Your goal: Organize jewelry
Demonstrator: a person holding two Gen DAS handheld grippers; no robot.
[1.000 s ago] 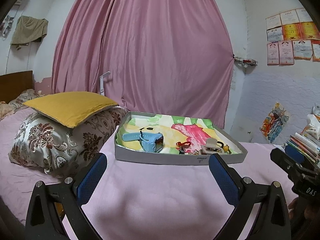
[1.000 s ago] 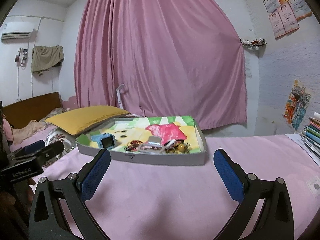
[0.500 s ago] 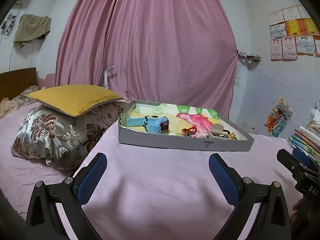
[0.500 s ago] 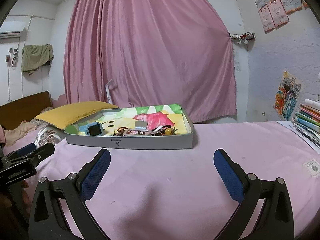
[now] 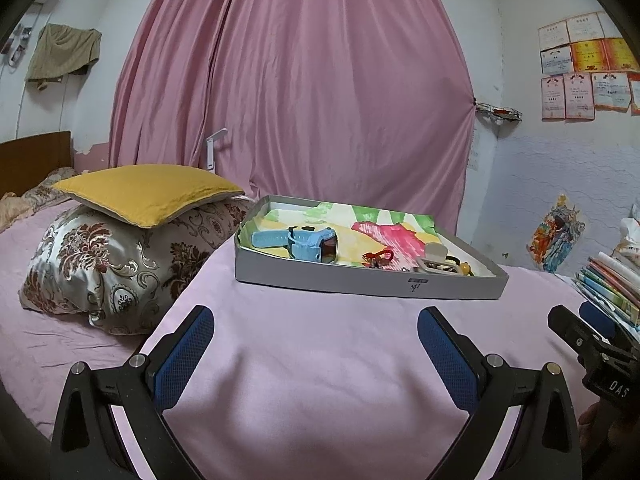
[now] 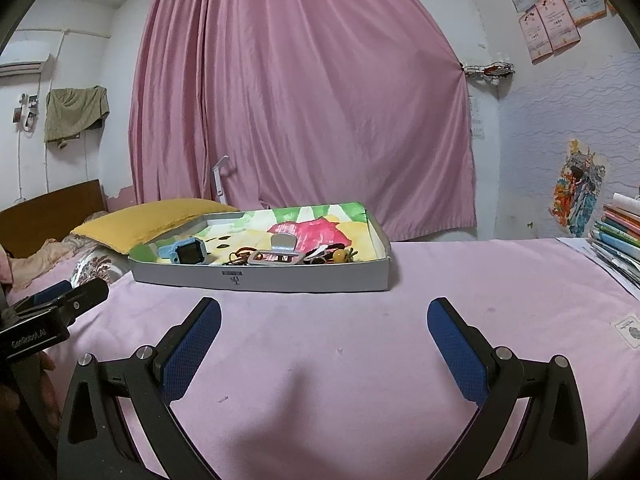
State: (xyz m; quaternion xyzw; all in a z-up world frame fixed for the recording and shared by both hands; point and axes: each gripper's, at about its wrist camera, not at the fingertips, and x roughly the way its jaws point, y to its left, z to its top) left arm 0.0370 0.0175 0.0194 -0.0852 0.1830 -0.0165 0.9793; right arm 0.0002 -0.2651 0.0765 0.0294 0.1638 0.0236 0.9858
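Tray (image 6: 304, 278) at 12 o'clock of right gripper (image 6: 324, 320), nearer; both grippers wide open, empty; left gripper (image 5: 314, 328) likewise.

1. Setting: a bedroom in a home. A bed covered by a pale pink bedspread (image 5: 320, 360) fills the foreground, with a dark wooden headboard (image 5: 34, 160) at its left end.
2. Bedding: a mustard-yellow square cushion (image 5: 148, 190) lies on top of a satin pillow with a brown floral pattern (image 5: 112, 264) near the bedspread's left edge.
3. Window wall: a full-length pink fabric curtain (image 5: 304, 100) hangs behind the bed.
4. Domestic fittings: a white wall-mounted air conditioner (image 6: 24, 66) and an olive-green cloth hung on the wall (image 6: 76, 114).
5. Personal items: framed paper certificates (image 5: 584, 68) pinned to the white wall; a stack of colourful books (image 6: 618, 240) at the bedspread's right edge.
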